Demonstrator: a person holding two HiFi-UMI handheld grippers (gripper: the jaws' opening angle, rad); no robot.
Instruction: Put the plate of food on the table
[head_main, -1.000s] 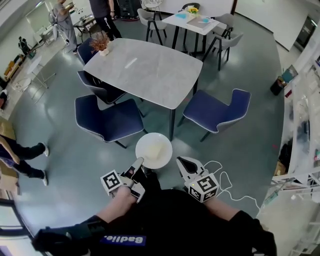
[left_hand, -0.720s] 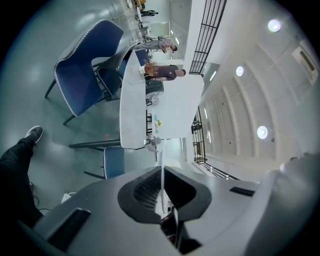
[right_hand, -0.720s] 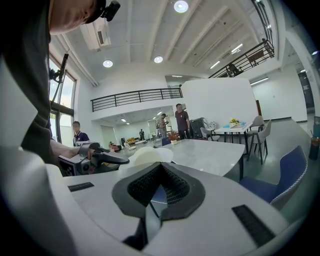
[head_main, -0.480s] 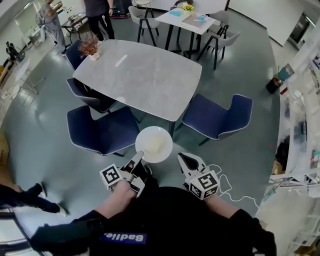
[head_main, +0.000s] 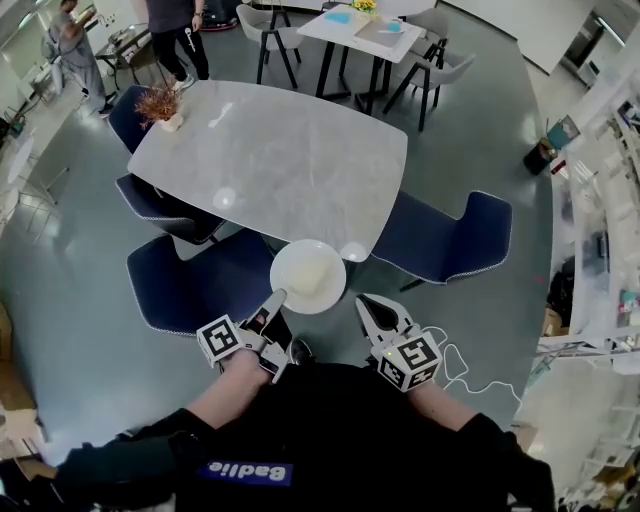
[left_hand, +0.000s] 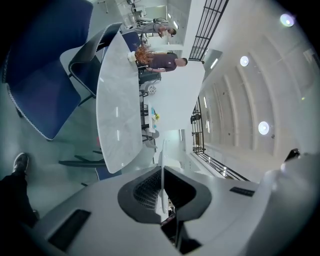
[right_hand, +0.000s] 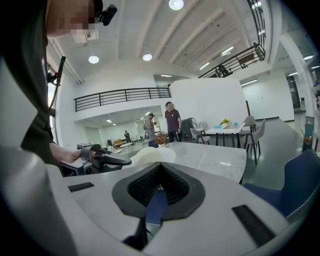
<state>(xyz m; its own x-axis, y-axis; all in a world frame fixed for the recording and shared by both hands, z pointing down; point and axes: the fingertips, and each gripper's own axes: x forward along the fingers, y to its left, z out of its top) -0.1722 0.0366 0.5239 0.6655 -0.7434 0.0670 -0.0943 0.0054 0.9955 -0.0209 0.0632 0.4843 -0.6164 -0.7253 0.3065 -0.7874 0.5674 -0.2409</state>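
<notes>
A white plate (head_main: 308, 276) with pale food on it is held level just short of the near edge of the grey marble table (head_main: 270, 150). My left gripper (head_main: 276, 298) is shut on the plate's near-left rim. In the left gripper view the plate (left_hand: 162, 167) shows edge-on as a thin white line between the jaws, with the table (left_hand: 117, 115) beyond. My right gripper (head_main: 366, 304) hangs to the right of the plate, shut and holding nothing. The right gripper view shows the plate (right_hand: 150, 154), the left gripper (right_hand: 97, 161) and the table (right_hand: 210, 156).
Blue chairs stand round the table: one below the plate at the left (head_main: 190, 285), one at the right (head_main: 450, 240). A small potted plant (head_main: 160, 105) sits on the table's far left. A second table (head_main: 360, 25) and standing people (head_main: 170, 30) are farther back. A white cable (head_main: 470, 385) lies on the floor.
The table and chairs have drawn closer in the head view, as the person carried the plate forward. The plate now reaches the table's near edge. Both grippers keep their hold and pose.
</notes>
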